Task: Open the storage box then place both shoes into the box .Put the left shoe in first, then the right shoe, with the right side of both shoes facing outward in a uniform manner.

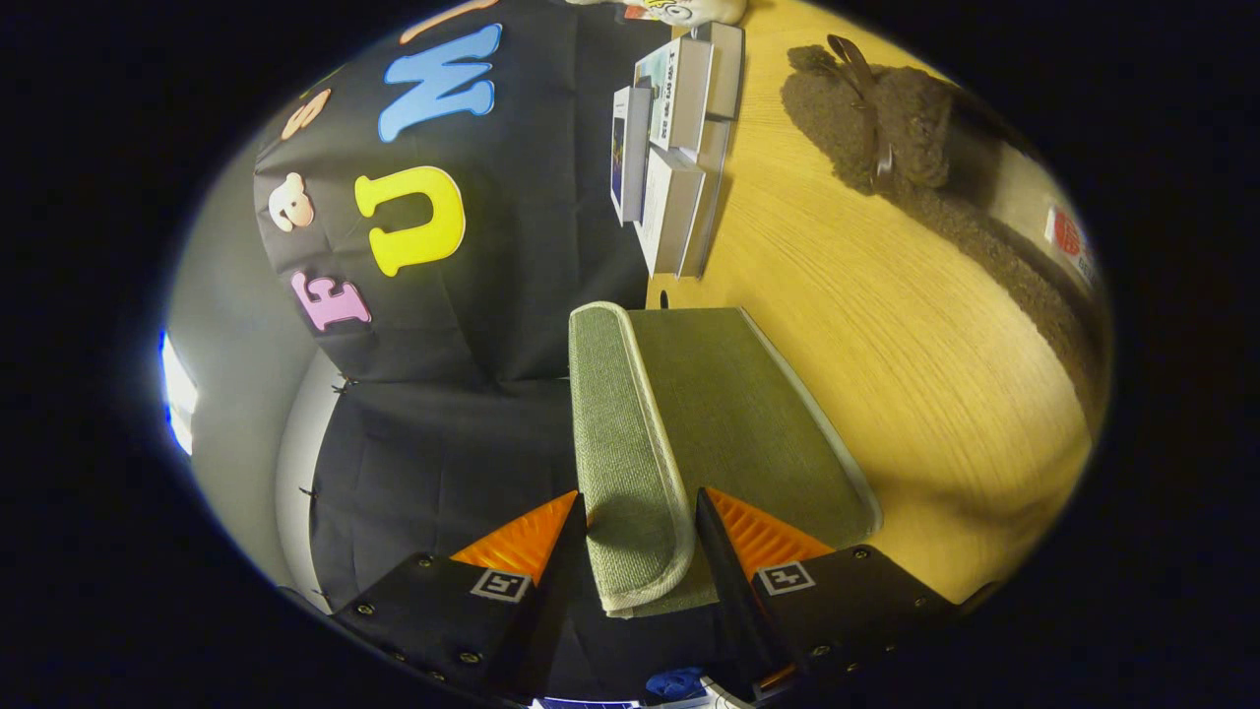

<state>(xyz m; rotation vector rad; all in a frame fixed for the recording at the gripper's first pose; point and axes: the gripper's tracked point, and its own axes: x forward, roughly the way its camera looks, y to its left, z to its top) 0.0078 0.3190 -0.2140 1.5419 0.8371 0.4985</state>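
Tool (640,532) around box lid (625,463), shoe (876,128) and books (669,148) beyond

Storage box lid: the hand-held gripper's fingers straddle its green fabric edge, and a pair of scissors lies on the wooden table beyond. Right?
Not quite. The gripper view shows the hand-held gripper with its fingers on either side of the green lid, but what lies on the wooden table beyond is a brown fuzzy shoe, not scissors.

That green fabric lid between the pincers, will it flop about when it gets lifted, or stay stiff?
Probably fairly stiff: the green lid keeps a straight edge and flat panel between the gripper fingers. Its woven cloth likely grips well rather than slipping. It looks light, though weight is a guess.
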